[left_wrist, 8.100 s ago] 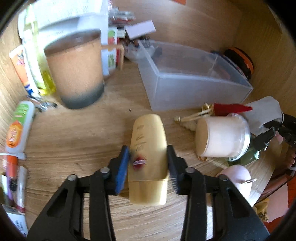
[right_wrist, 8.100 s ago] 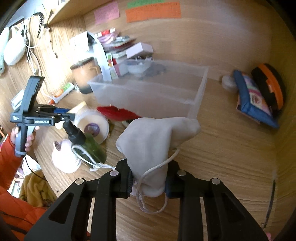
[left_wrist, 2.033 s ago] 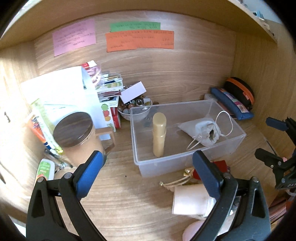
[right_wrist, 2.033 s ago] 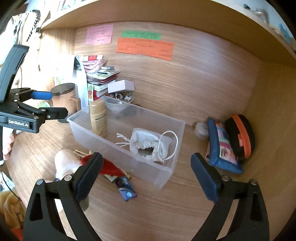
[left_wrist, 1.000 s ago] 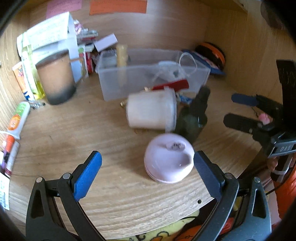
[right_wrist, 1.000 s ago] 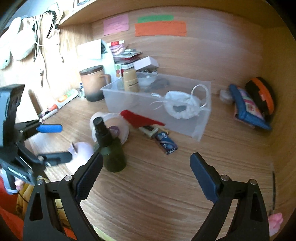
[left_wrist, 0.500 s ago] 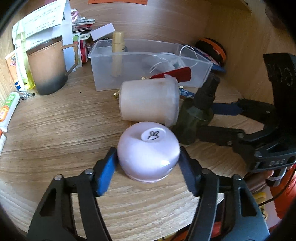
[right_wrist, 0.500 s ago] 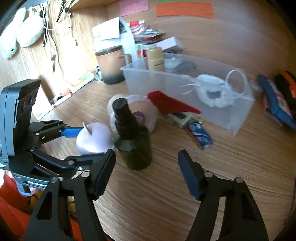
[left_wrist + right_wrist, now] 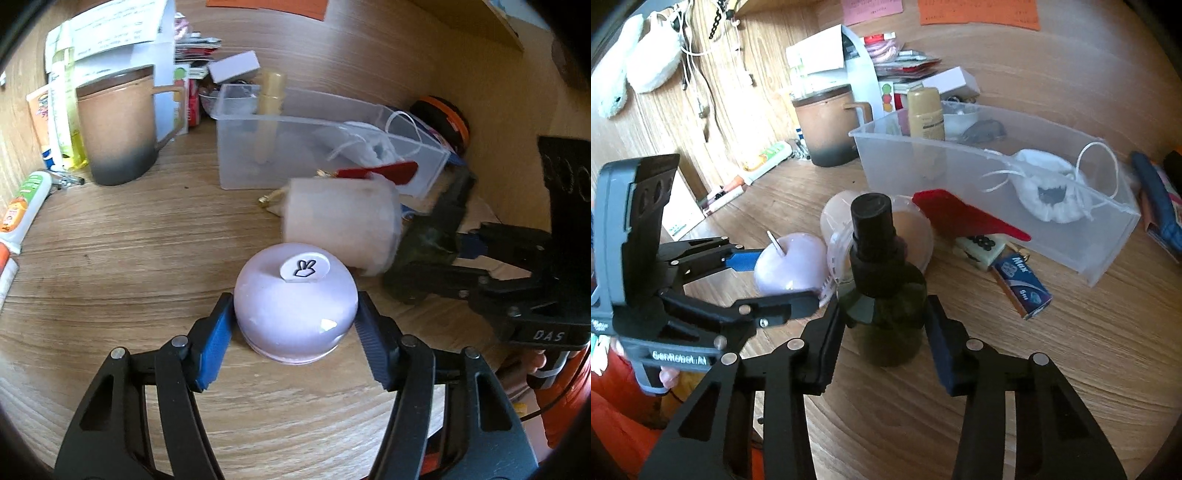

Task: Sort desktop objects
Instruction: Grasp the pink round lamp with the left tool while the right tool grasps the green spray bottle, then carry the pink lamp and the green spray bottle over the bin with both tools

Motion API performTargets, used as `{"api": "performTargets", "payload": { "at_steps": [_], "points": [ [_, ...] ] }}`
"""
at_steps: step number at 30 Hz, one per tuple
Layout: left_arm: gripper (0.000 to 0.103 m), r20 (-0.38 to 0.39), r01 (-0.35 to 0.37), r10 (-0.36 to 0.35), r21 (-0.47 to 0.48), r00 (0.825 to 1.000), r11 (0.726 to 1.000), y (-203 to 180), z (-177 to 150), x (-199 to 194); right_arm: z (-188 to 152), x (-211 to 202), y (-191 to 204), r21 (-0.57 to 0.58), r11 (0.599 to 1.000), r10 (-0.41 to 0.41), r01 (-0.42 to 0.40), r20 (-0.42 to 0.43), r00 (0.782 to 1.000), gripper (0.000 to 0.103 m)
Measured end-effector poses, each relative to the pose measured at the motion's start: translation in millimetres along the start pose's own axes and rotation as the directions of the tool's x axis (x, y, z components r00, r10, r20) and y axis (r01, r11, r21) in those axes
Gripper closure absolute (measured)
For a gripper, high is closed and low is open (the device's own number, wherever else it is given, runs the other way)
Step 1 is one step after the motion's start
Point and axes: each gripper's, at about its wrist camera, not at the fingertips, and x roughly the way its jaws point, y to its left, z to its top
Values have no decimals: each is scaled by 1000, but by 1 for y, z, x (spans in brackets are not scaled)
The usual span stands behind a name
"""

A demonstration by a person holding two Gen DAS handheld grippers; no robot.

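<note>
My left gripper [image 9: 295,332] is shut on a round lilac jar [image 9: 295,306] that stands on the wooden desk; the jar also shows in the right wrist view [image 9: 792,264]. My right gripper [image 9: 886,325] has closed around a dark green spray bottle [image 9: 886,295], its pads against the bottle's sides. A white jar [image 9: 340,225] lies on its side just behind both. The clear plastic bin [image 9: 1100,240] holds a tan bottle [image 9: 925,114] and a white drawstring pouch [image 9: 1049,195].
A brown mug [image 9: 114,125] and papers stand at the back left. Tubes [image 9: 22,206] lie at the left edge. A red fan [image 9: 967,218], a tile [image 9: 979,249] and a blue packet [image 9: 1023,284] lie before the bin. Pouches [image 9: 1156,199] rest at the right.
Both grippers came down from wide open over the bin. The left closed onto the lilac jar and the right closed around the green bottle.
</note>
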Motion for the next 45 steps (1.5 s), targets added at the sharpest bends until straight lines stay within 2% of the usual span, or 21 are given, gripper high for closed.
{"api": "performTargets", "payload": {
  "at_steps": [8,17,25,31,45],
  "points": [
    [39,58,-23,25,-33,998,999,15,16,-20,1,-21,-12,26,1000,-12,11,42,999,64],
    [39,120,-39,36,22,992,999,16,51,-42,11,-46,-20,27,999,-31,29,91,995,64],
    [39,155,4,-10,38,988,999,16,88,-45,25,-72,-37,45,997,-61,55,147,987,64],
    [39,133,57,-63,47,989,997,12,115,-28,33,-82,-54,69,995,-88,77,168,982,64],
    [39,85,97,-109,130,990,987,-18,163,14,63,-75,-94,117,988,-116,96,183,976,64]
  ]
}}
